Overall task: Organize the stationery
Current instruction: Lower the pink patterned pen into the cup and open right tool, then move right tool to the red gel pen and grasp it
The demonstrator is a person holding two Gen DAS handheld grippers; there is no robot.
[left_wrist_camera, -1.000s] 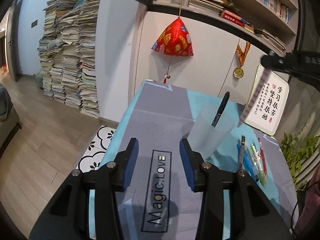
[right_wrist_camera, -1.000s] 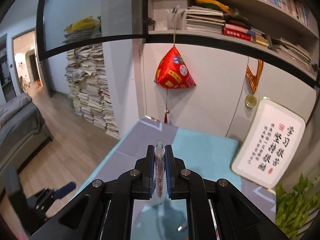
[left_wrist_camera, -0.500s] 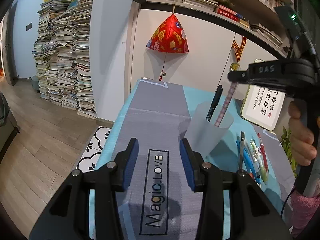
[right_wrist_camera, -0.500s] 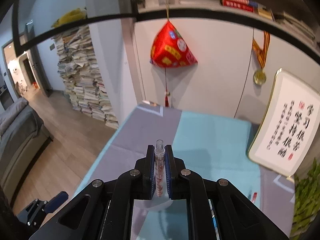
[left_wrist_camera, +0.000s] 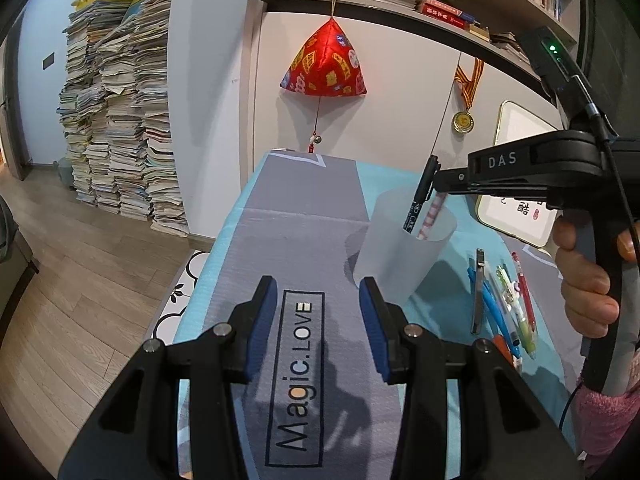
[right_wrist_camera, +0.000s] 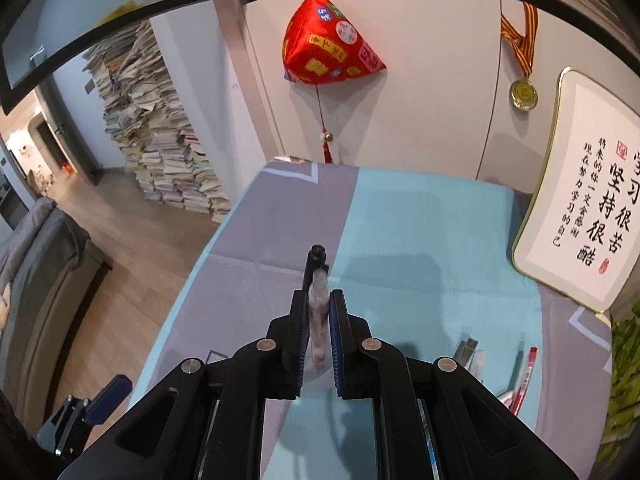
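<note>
Your right gripper (right_wrist_camera: 319, 322) clamps a patterned pen (left_wrist_camera: 431, 216) upright, its lower end already inside the frosted cup (left_wrist_camera: 400, 248) beside a black marker (left_wrist_camera: 420, 196), so release drops it in. Your left gripper (left_wrist_camera: 318, 324), half open and empty, hovers near the cup. More pens (left_wrist_camera: 504, 300) lie toward the desk's right edge.

Coming down over the frosted cup (left_wrist_camera: 404, 248) with the right gripper (right_wrist_camera: 319, 320), jaws clamped on the patterned pen (left_wrist_camera: 430, 216); lowering its tip past the rim, beside the black marker (left_wrist_camera: 422, 196), where before hanging above and right.
</note>
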